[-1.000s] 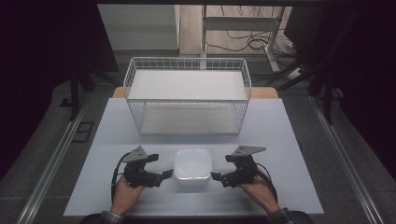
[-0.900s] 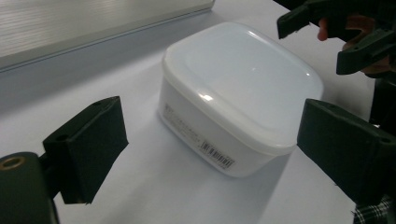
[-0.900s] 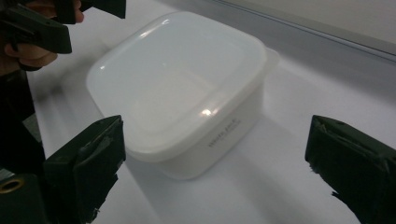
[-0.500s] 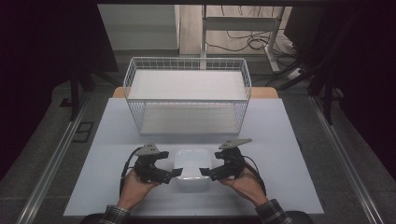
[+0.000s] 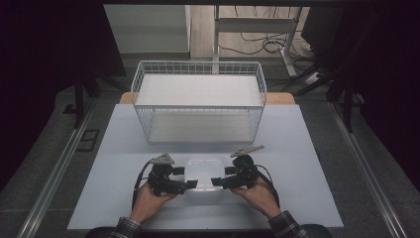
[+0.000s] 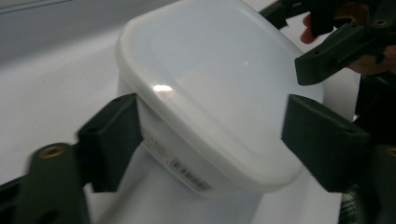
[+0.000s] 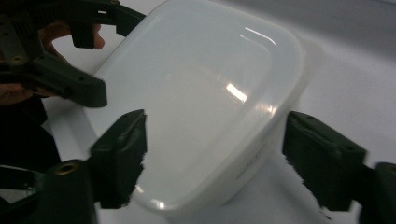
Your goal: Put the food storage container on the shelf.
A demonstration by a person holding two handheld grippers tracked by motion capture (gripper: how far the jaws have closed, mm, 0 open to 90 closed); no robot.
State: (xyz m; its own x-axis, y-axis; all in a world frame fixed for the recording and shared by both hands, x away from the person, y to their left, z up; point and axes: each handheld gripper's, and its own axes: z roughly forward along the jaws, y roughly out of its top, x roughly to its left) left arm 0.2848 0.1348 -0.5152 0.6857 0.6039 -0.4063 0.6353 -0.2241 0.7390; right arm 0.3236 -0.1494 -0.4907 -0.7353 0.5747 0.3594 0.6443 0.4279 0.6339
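A white lidded plastic box (image 5: 202, 178) sits on the table (image 5: 307, 148) near its front edge, about midway between the left and right edges, with a wire basket (image 5: 198, 101) standing well behind it toward the far edge. The left gripper (image 5: 184, 179) comes at the box from its left side and the right gripper (image 5: 218, 177) from its right side, so the box lies directly between the 2 hands, equally near to each. Both pairs of jaws have just been closing, and each pair has a corner of the box between its pads. In the left gripper view the box (image 6: 210, 93) fills the gap: 1 pad sits against the wall under the lid's rim, while the other looks just short of the lid's edge. In the right gripper view the box (image 7: 201, 98) also lies between the pads, 1 touching the lid's near edge and the other with a sliver of table visible beside it. Neither pair looks clamped yet; both read as open around the box. The coming move likely depends on both pairs closing evenly on opposite ends.
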